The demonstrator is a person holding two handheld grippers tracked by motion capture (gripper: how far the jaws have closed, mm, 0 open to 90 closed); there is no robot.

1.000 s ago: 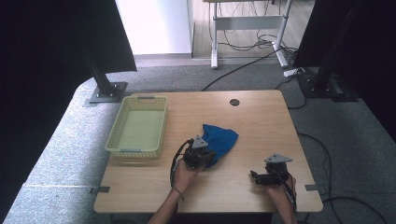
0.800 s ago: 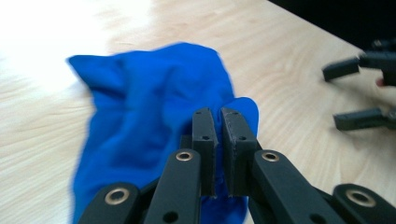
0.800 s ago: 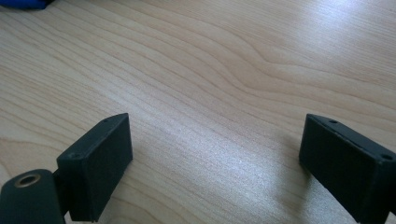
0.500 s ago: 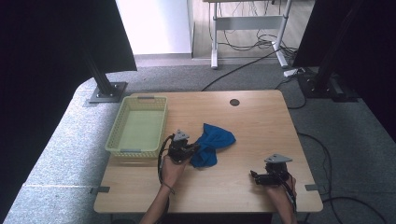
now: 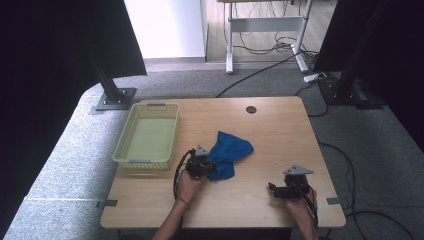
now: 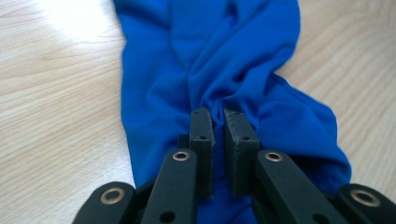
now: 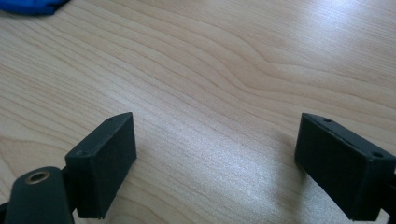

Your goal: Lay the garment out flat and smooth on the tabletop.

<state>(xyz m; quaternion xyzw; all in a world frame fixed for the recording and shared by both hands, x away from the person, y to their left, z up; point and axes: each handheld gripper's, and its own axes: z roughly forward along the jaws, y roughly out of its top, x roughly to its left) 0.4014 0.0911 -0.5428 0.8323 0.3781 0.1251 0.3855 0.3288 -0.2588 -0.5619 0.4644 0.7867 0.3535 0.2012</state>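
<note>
Dragging the blue cloth [image 5: 229, 153] leftward, your left gripper [image 5: 202, 164] has carried it from the middle of the wooden table [image 5: 270, 135] to a spot just right of the yellow-green basket [image 5: 148, 135] within the last second. In the left gripper view the two black jaws stand nearly together, pinching a gathered fold of the cloth [image 6: 210, 65], with the fabric bunched into creases that run away from the pinch. Most of the cloth lies on the tabletop, trailing to the right of your hand, not yet over the basket's rim. That shift suggests you are taking it to the basket; the next move likely calls for a lift high enough to clear the wall. Your right gripper [image 5: 289, 188] rests near the table's front right edge, well apart from the cloth, its jaws spread wide over bare wood [image 7: 219, 93] and holding nothing.
</note>
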